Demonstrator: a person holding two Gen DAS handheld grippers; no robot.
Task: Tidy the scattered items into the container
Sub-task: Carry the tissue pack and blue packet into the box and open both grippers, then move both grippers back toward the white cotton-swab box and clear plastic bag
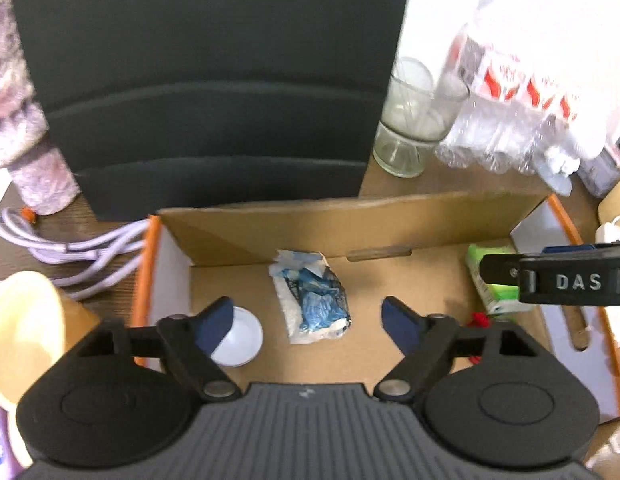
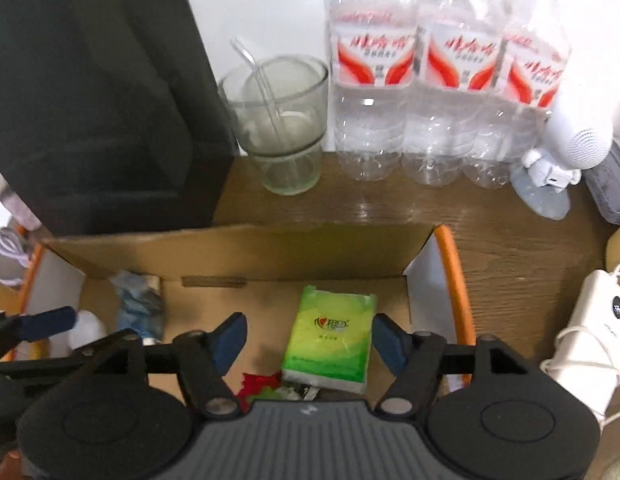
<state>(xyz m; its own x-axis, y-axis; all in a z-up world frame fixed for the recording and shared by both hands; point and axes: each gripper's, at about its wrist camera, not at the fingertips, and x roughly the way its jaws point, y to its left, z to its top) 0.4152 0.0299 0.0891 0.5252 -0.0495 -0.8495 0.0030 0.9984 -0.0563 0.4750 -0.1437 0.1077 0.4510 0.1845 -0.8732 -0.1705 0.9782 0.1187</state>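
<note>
An open cardboard box (image 1: 310, 224) with orange-edged flaps holds a blue-and-white plastic packet (image 1: 312, 298), a white round lid (image 1: 239, 334), a green tissue pack (image 1: 492, 284) and a small red item (image 1: 480, 320). My left gripper (image 1: 307, 320) is open and empty above the packet. My right gripper (image 2: 307, 338) is open above the box (image 2: 245, 248); the green tissue pack (image 2: 330, 336) lies between its fingers on the box floor. The packet (image 2: 139, 304) and red item (image 2: 259, 384) show there too. The right gripper's side shows in the left wrist view (image 1: 558, 278).
A black box (image 1: 205, 80) stands behind the cardboard box. A glass cup (image 2: 279, 124), three water bottles (image 2: 442, 80) and a white device (image 2: 566, 152) stand at the back. A purple cable (image 1: 69, 248) lies left; a white charger with cord (image 2: 590, 332) lies right.
</note>
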